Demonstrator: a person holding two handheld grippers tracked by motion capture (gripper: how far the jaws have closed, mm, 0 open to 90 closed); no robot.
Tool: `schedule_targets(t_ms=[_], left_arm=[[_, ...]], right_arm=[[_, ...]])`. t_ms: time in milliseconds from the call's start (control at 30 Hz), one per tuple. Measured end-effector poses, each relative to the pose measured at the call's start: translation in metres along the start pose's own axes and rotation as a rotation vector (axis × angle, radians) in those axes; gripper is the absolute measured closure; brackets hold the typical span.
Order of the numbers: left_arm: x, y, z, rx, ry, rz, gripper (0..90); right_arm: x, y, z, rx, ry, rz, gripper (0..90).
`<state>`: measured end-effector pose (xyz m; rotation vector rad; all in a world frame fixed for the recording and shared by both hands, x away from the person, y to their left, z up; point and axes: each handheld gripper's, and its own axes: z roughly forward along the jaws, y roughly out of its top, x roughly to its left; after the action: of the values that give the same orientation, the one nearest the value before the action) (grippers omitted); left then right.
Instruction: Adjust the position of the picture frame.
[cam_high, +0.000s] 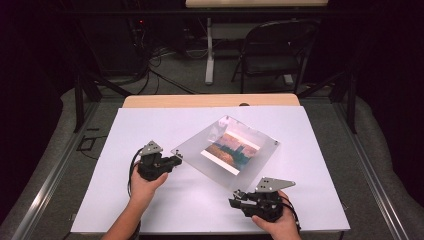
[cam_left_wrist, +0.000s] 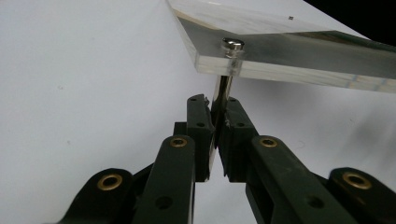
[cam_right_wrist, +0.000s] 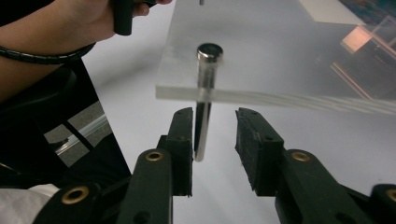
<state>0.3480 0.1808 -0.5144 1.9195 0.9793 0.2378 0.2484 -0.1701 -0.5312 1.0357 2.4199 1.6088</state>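
Observation:
A clear acrylic plate (cam_high: 260, 161) with a colourful picture (cam_high: 232, 150) under it stands raised on metal posts over the white sheet (cam_high: 150, 130), turned like a diamond. My left gripper (cam_high: 177, 159) is at the plate's left corner. In the left gripper view that gripper (cam_left_wrist: 218, 116) is shut on the corner's metal post (cam_left_wrist: 223, 91) just below the plate (cam_left_wrist: 289, 56). My right gripper (cam_high: 234, 199) is at the near corner. In the right gripper view its jaws (cam_right_wrist: 214, 126) stand open around that corner's post (cam_right_wrist: 204, 116), which lies against the left pad (cam_right_wrist: 183, 135), with a gap to the right one.
The white sheet covers a wooden table (cam_high: 210, 101). Beyond the table stand a black folding chair (cam_high: 272, 50), a white table leg (cam_high: 209, 50) and cables on the floor (cam_high: 160, 70). The person's other hand (cam_right_wrist: 70, 28) shows at top left of the right gripper view.

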Motion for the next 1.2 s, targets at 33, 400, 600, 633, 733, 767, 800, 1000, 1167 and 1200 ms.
schedule_targets(t_ms=[33,400,600,633,733,767,800,1000,1167,1200], left_arm=[[-0.001,0.000,0.000,0.000,0.000,-0.001,83.8],[-0.002,-0.003,-0.001,0.005,-0.009,0.013,84.1],[-0.004,-0.005,-0.002,0.005,-0.013,0.017,84.3],[-0.005,-0.005,-0.002,0.004,-0.012,0.018,84.4],[-0.009,-0.007,-0.005,0.003,-0.009,0.028,84.7],[-0.011,-0.007,-0.006,0.000,-0.008,0.024,84.9],[-0.012,-0.008,-0.006,0.001,-0.008,0.024,85.0],[-0.025,-0.015,-0.016,-0.006,-0.051,0.018,85.3],[-0.038,-0.022,-0.023,-0.009,-0.074,0.014,85.3],[-0.040,-0.023,-0.024,-0.011,-0.076,0.015,85.3]], right_arm=[[0.000,0.000,0.002,-0.001,0.008,0.000,70.6],[0.000,0.000,0.004,0.022,0.048,-0.010,85.3],[0.001,0.001,0.003,0.029,0.042,-0.011,85.3],[0.000,0.001,0.002,0.032,0.040,-0.012,85.4],[-0.001,0.002,-0.001,0.034,0.034,-0.007,85.4],[-0.002,0.003,-0.002,0.030,0.030,0.000,85.4],[-0.004,0.003,-0.004,0.031,0.022,-0.001,85.4],[-0.019,0.004,-0.017,0.003,-0.033,0.043,85.4],[-0.027,0.005,-0.025,-0.014,-0.078,0.053,85.4],[-0.029,0.005,-0.027,-0.017,-0.089,0.057,85.4]])
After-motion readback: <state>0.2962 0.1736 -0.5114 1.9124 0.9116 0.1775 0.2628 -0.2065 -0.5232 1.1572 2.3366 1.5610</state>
